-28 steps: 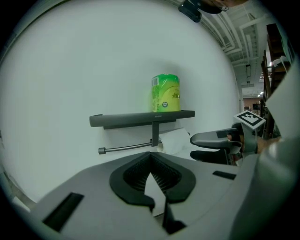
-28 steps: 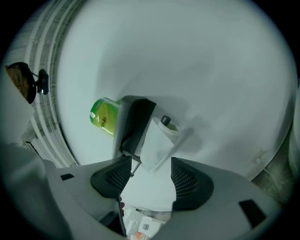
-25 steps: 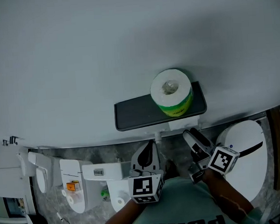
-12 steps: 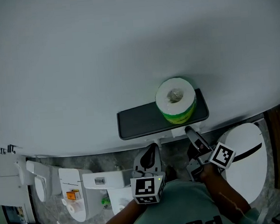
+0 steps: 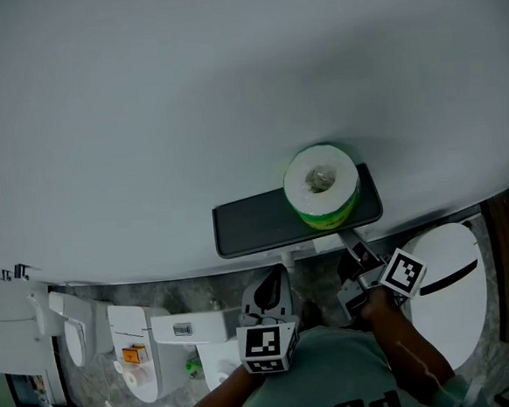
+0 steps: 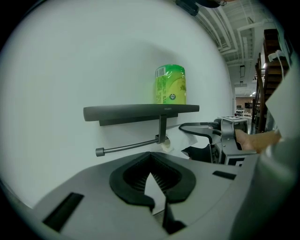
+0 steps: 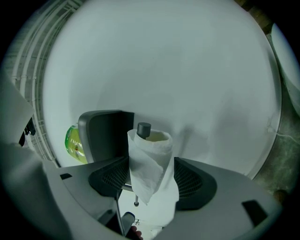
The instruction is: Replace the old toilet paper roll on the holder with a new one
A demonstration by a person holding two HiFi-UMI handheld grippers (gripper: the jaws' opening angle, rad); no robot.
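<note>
The old toilet paper roll (image 7: 150, 157) is almost spent: a thin white sleeve of tissue around a pale cardboard core, with a loose sheet drooping in a point off its near side. It is threaded on the holder's dark metal bar (image 6: 129, 146), whose round end cap pokes out of the core at 12 o'clock in the right gripper view. The right gripper (image 7: 151, 164) has its ribbed black pads at 9 and 3 o'clock of this roll; its jaws have just been opening and stand released, close beside the paper but not visibly squeezing it. The new toilet paper roll (image 5: 321, 184) is fat and full, white on its end with a small core hole and wrapped round its side in bright green printed film. It stands upright on the 3 o'clock end of the holder's flat dark shelf (image 5: 252, 225), which is fixed to a plain pale wall (image 5: 228, 86). In the head view the left gripper (image 5: 274, 280) hangs at 6 o'clock of the shelf, well apart from both rolls, its jaws clenched tip to tip on nothing.
</note>
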